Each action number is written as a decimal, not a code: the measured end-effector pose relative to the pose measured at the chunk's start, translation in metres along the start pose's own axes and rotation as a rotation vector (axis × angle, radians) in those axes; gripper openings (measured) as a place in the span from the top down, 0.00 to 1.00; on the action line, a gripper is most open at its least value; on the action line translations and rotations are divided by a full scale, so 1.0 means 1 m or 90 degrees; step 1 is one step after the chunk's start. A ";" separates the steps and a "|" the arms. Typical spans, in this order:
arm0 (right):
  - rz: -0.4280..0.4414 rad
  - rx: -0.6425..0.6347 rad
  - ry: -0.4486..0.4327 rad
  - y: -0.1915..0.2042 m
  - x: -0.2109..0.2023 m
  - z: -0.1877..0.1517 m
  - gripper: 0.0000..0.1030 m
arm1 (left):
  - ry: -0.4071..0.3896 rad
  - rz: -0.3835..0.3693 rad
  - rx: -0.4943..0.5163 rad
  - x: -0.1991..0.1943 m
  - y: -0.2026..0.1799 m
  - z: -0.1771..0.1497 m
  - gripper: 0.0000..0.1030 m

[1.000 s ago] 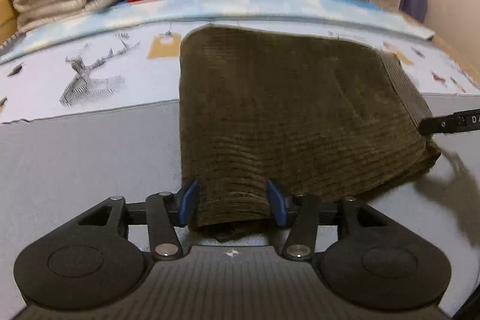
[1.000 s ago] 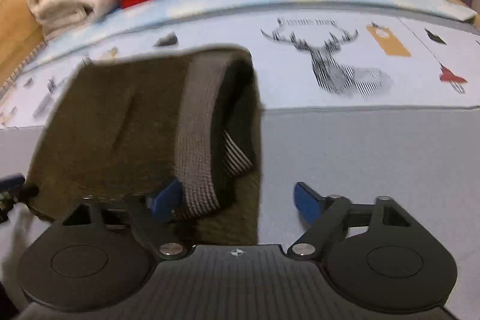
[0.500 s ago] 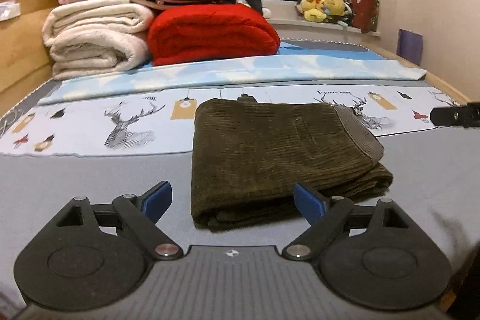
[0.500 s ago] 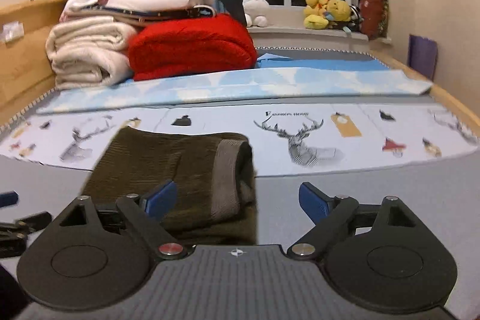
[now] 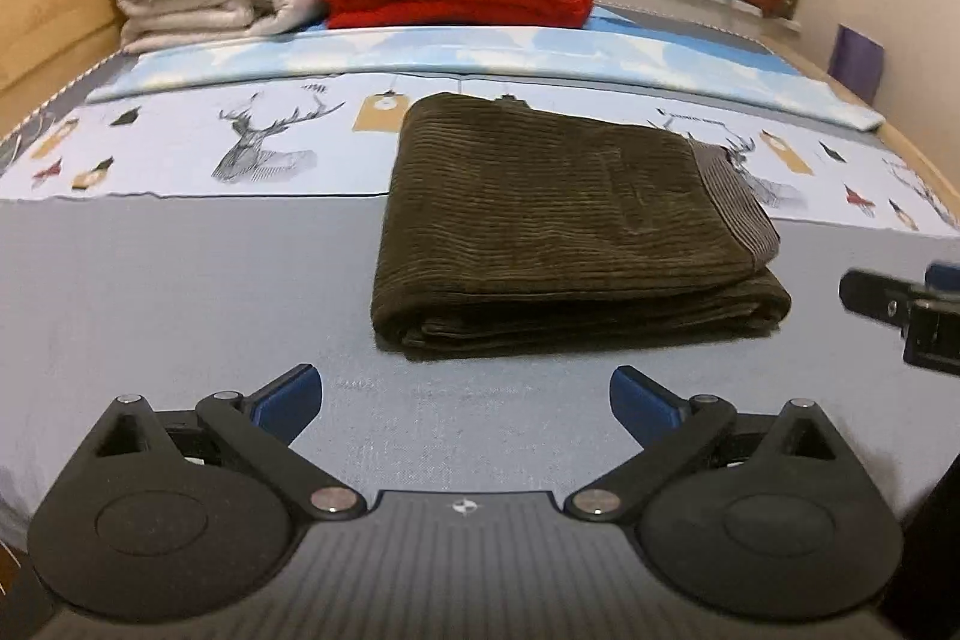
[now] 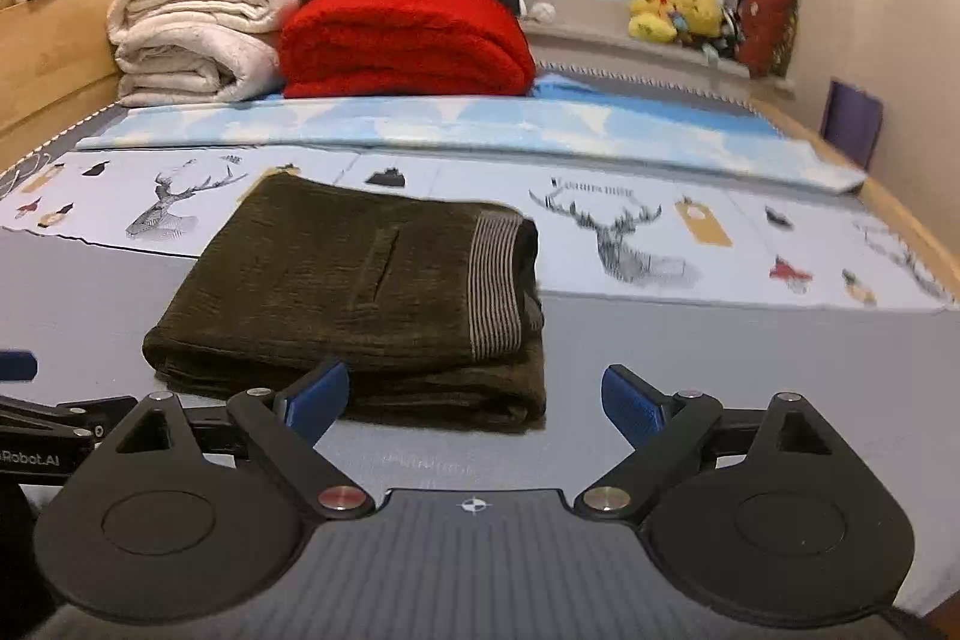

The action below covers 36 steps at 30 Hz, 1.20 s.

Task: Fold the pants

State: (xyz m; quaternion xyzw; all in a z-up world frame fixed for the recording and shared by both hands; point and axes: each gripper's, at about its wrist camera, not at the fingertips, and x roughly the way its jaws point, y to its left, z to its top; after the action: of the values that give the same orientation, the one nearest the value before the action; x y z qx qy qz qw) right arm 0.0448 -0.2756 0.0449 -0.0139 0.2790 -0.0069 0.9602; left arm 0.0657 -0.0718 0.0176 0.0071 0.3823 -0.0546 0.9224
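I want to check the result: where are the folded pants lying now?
The folded pants lie flat on the grey sheet, partly over the deer-print cloth. In the right wrist view they sit left of centre, before the red blanket.

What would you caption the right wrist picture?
Open right gripper just short of the folded brown pants lying on the bed.

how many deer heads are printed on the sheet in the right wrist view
2: one deer head left of the folded pants, one to their right. The pants may hide others.
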 end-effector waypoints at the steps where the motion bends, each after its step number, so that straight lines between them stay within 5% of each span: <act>1: 0.003 0.007 0.005 0.000 0.002 0.000 0.11 | 0.002 -0.002 -0.005 0.000 0.001 0.001 0.01; 36: 0.025 -0.002 0.024 0.002 0.010 -0.003 0.11 | 0.006 0.004 -0.012 0.006 -0.002 0.003 0.01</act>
State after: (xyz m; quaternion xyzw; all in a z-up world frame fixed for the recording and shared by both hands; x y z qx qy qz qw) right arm 0.0514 -0.2739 0.0371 -0.0095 0.2969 0.0120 0.9548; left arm 0.0716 -0.0741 0.0155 0.0000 0.3874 -0.0482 0.9206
